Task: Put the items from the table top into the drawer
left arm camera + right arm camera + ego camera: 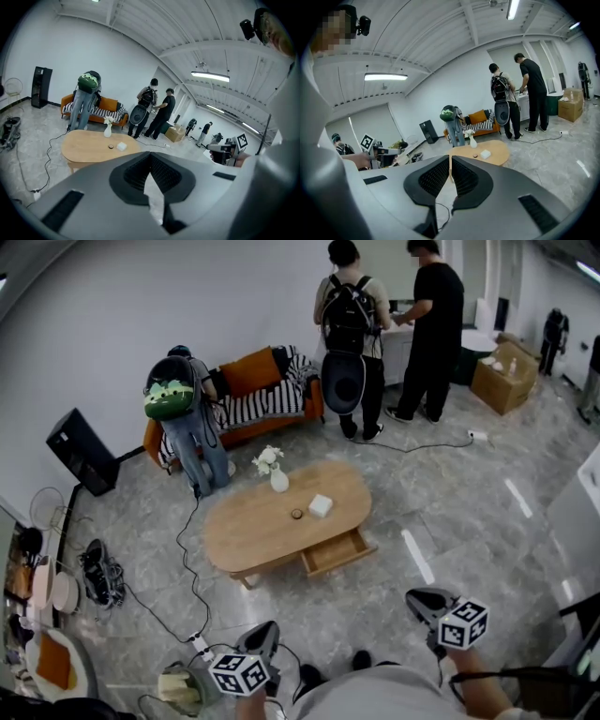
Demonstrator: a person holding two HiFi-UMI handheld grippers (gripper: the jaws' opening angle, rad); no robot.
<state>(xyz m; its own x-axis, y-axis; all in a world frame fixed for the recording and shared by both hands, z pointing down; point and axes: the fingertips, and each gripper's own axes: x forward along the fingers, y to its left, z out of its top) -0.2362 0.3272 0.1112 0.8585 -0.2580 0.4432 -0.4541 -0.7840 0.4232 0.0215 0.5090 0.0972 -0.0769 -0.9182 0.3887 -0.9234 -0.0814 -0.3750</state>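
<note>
Status: left gripper [151, 157] and right gripper [450, 160] both closed, held well short of the table [246, 538].

The left gripper's jaws meet at the tips with nothing between them. The right gripper's pads stand together but for a thin slit, also with nothing held. In the head view both grippers sit at the lower edge, well apart from the oval wooden table. The drawer [337, 551] stands pulled open on the table's near side. On the table top lie a white block [321, 505] right of centre and a small dark round item [296, 514] just beside it. A white vase [278, 480] with flowers stands near the far edge. Beyond the table is an orange sofa [251, 373], with a person [187, 423] bent over at its left end. Two more persons [394, 334] stand beyond the table's far right.
</note>
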